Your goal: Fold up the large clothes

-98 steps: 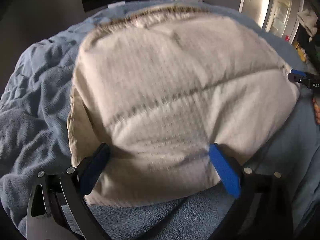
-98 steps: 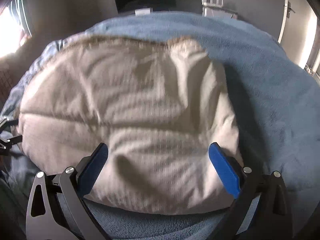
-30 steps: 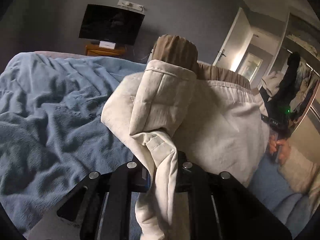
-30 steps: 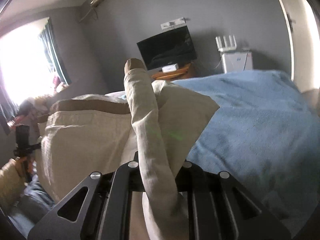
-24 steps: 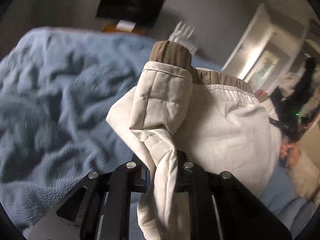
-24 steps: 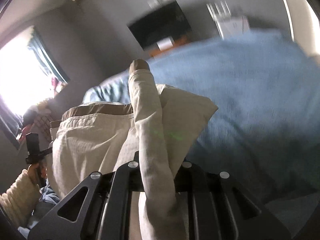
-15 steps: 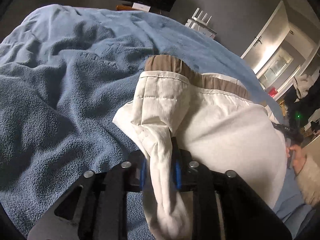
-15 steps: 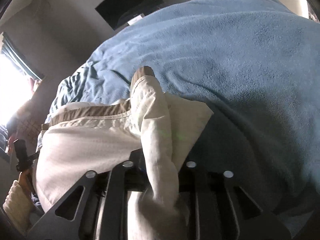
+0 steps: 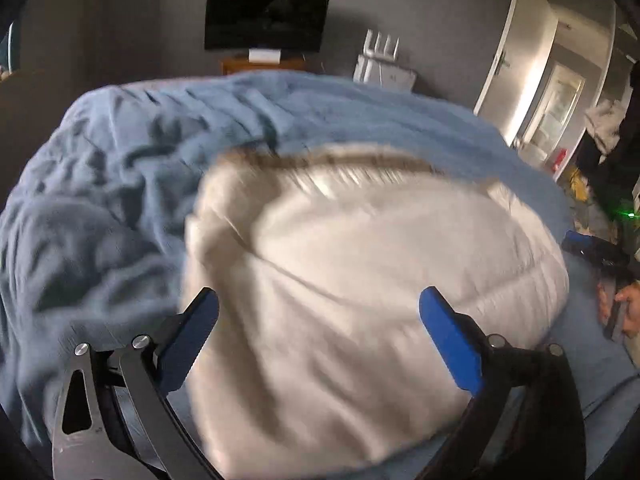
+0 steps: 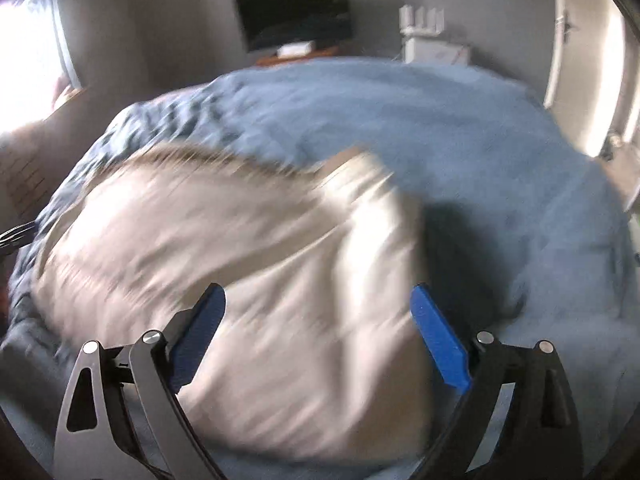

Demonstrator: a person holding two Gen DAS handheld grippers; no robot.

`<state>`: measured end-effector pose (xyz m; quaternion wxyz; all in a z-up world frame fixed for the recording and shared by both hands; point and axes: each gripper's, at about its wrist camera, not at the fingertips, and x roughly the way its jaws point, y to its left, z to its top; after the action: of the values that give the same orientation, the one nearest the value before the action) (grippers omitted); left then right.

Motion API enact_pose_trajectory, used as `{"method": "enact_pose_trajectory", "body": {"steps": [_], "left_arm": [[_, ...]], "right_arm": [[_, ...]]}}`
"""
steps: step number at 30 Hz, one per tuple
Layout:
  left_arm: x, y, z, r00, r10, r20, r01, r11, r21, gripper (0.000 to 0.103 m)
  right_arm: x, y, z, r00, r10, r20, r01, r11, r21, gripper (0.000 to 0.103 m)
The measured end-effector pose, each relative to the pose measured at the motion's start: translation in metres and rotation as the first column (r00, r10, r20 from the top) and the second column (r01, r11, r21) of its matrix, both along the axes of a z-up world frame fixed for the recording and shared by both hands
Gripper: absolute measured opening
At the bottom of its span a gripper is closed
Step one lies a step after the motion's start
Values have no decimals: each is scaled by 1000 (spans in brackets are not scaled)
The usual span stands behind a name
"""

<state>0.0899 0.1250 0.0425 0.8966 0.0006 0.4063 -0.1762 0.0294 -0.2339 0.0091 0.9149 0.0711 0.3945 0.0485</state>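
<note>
A cream quilted jacket [image 9: 360,280] with a brown band along its far edge lies folded on the blue blanket [image 9: 100,200]. My left gripper [image 9: 318,304] hovers over its near left part, jaws opening wide, the blue pads clear of the cloth. In the right wrist view the jacket [image 10: 240,260] is blurred by motion; my right gripper [image 10: 318,300] is above its near right part, jaws likewise opening and holding nothing. At the right edge of the left wrist view the right gripper [image 9: 592,246] shows, with a hand [image 9: 628,312] on it.
The bed's blue blanket [image 10: 500,180] spreads far to the right and back. Behind the bed stand a dark screen [image 9: 266,20] on a wooden stand, a white router [image 9: 382,66], and an open door [image 9: 520,52] at the right. A bright window [image 10: 28,40] is at the left.
Both grippers were shut on raised jacket corners; they swung down toward the bed and let go. The jaws now stand wide and the jacket lies folded on the blanket.
</note>
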Motion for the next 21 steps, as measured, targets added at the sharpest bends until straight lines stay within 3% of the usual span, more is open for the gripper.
{"method": "enact_pose_trajectory", "body": {"steps": [3,6,12,17,21], "left_arm": [[-9,-25,-23,998,-16,-63,17,1000,16,96],[1,-39,-35,998,-11,-69,16,997,76,96],[57,-44,-43,997,11,-74,-4,995,101,98],[128,-36,-47,988,110,-106,-102,992,78,98],[173,-36,-51,978,171,-120,-154,979,134,98]], "right_arm": [[-12,34,-16,996,71,-58,-73,997,-33,90],[-7,49,-32,992,85,-95,-92,993,-68,90],[64,42,-37,993,26,-115,-31,999,-43,93],[133,42,-36,991,-7,-133,3,999,-37,94],[180,38,-38,984,-54,-169,56,998,4,94]]}}
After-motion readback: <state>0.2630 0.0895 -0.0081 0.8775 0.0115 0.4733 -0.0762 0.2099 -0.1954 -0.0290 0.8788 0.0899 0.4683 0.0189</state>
